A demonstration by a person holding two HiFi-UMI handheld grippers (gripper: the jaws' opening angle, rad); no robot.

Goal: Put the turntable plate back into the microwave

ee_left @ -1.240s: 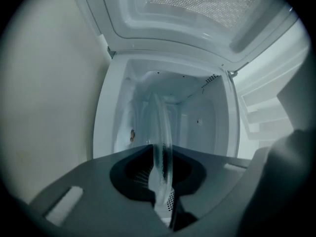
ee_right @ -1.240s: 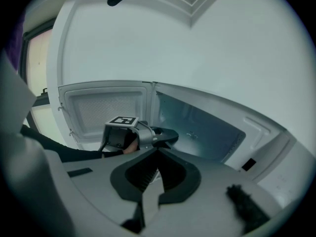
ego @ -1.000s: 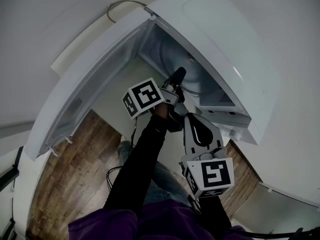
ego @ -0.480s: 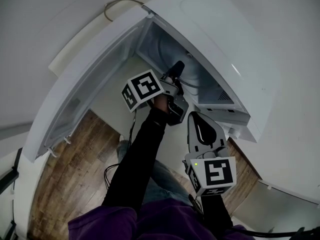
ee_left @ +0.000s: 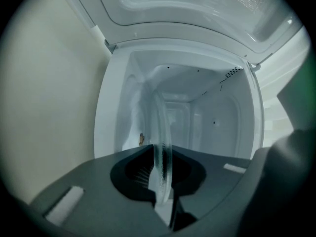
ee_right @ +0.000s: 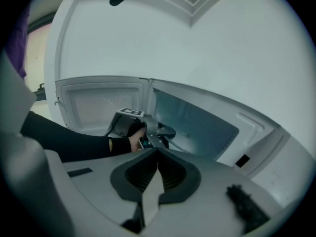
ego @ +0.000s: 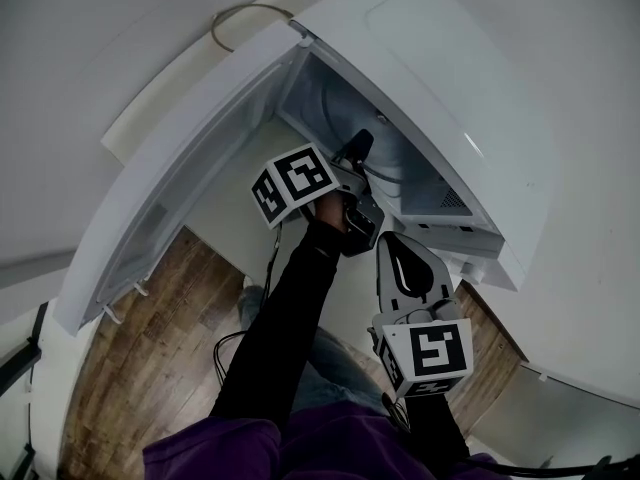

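Pinching the rim of the glass turntable plate with the left tongs, gap narrow, pads pressed onto both faces of the glass. Seen edge-on in the left gripper view, plate running straight ahead from the tongs into the open cavity of the microwave. Cannot tell whether touching any cavity wall. In the head view, left tongs tip at the cavity mouth, marker cube and black sleeve trailing back outside. Right tongs pressed together, nothing between the pads, held back outside the microwave and well apart from the plate, aimed toward the opening with the left tongs in its line of sight. Right marker cube close to the body, above a purple garment. Door swung fully open beside the cavity, mesh window panel visible, clear of both tongs. Nothing seen between plate and cavity interior. Looped cable lying behind the microwave near the door hinge. Wood floor visible below the door.
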